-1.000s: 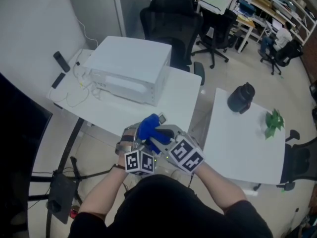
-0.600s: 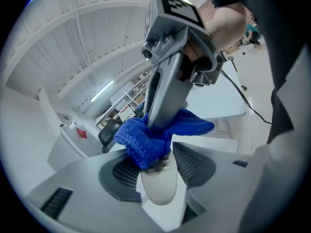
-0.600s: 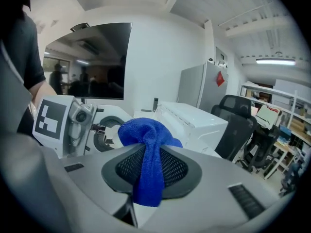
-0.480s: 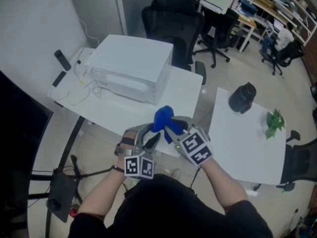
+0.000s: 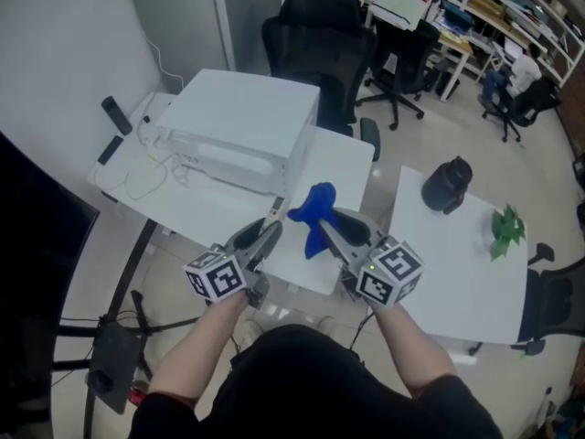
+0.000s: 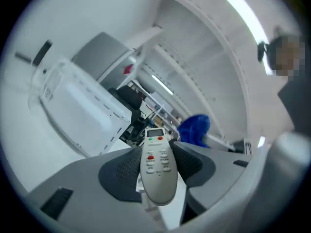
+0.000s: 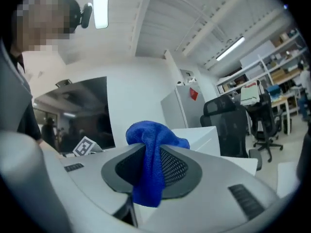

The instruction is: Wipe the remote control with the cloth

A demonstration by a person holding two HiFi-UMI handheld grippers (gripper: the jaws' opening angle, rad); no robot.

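A pale grey remote control (image 6: 157, 166) with red and green buttons is clamped between the pads of my left gripper (image 6: 156, 165), its screen end pointing away. In the head view the left gripper (image 5: 265, 232) hangs over the near table edge, and the remote (image 5: 273, 213) shows only as a sliver at its tips. My right gripper (image 5: 327, 221) is shut on a bunched blue cloth (image 5: 313, 212), which droops between its pads (image 7: 172, 166) in the right gripper view, where the cloth (image 7: 150, 164) fills the gap. The two grippers stand apart, side by side, both raised off the table.
A white box-like appliance (image 5: 239, 128) sits on the white table (image 5: 343, 167) ahead, with cables and two dark remotes (image 5: 113, 112) at the far left. A second white table (image 5: 439, 263) on the right carries a black jug (image 5: 446, 181) and a green plant (image 5: 505, 225). Office chairs stand behind.
The grippers, pressed together a second ago with the cloth against the remote, have drawn apart. The right one carried the cloth up and right; the left one swung left.
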